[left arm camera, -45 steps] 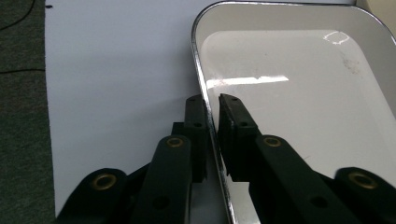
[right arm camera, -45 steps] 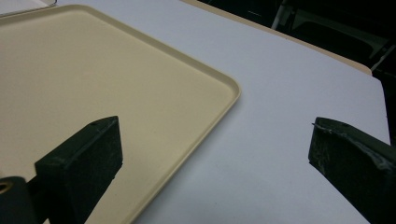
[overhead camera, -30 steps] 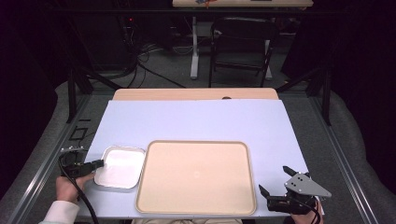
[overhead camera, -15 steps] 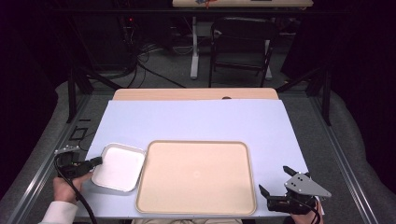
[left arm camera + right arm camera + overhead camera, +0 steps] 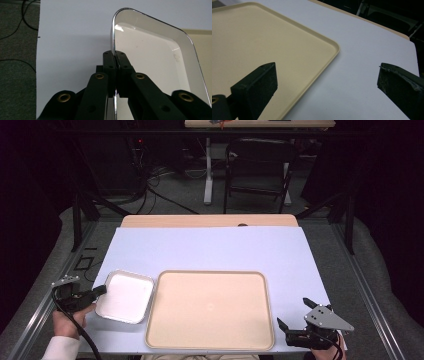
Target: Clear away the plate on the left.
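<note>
A small shiny metal pan (image 5: 126, 296) lies at the front left of the table, just left of a large beige tray (image 5: 210, 309). My left gripper (image 5: 100, 291) is shut on the pan's left rim; in the left gripper view the black jaws meet on the thin rim (image 5: 113, 45), and the empty metal pan (image 5: 152, 60) spreads to the right. My right gripper (image 5: 295, 317) hovers open off the tray's front right corner. In the right gripper view its fingers (image 5: 255, 87) stand wide apart, with the beige tray's corner (image 5: 322, 47) ahead and nothing between them.
A pale lilac sheet (image 5: 210, 250) covers the table, and a wooden strip (image 5: 205, 220) shows at its far edge. Beyond stand a chair (image 5: 257, 170) and desk legs on a dark floor with cables. Metal rails run along both sides of the table.
The left gripper has carried the pan a little farther from the front edge, with its left side raised. The right gripper has stayed still and open.
</note>
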`<state>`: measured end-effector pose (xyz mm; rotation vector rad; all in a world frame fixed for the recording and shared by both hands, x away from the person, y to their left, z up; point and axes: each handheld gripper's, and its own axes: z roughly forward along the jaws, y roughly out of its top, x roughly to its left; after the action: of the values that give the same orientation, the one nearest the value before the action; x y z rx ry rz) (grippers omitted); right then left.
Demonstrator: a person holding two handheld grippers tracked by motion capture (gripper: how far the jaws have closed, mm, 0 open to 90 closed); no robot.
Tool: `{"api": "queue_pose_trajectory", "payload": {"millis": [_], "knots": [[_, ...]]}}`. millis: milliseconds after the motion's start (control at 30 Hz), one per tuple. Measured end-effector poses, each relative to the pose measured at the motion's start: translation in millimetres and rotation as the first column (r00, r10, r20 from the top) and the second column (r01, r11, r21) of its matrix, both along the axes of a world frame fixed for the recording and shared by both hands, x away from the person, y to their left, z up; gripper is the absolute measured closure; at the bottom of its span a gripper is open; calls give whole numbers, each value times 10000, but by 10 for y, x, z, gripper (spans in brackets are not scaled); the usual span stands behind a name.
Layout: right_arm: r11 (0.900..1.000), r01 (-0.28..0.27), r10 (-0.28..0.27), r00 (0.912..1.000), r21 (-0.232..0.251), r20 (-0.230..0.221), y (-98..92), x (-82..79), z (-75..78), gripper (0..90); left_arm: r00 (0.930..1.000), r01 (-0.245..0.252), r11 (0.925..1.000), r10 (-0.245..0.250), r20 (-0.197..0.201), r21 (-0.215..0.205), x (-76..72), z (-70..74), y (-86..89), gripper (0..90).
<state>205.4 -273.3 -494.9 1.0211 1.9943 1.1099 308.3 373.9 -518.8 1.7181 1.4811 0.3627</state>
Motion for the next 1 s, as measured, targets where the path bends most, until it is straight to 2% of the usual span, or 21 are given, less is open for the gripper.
{"api": "queue_pose_trajectory", "payload": {"millis": [333,633,1000], "knots": [[10000,1,-1,10000,-23,-16,1,2,0,23,9990,34,9999,-30,435,-95,-44,106,-37,881],[10000,-21,20,10000,-87,-72,9,8,-3,10,9955,222,9995,-200,925,-227,-68,197,-143,881],[9999,-58,57,10000,-83,-64,18,3,1,10,9923,349,9987,-302,1202,-377,-66,270,-230,881]]}}
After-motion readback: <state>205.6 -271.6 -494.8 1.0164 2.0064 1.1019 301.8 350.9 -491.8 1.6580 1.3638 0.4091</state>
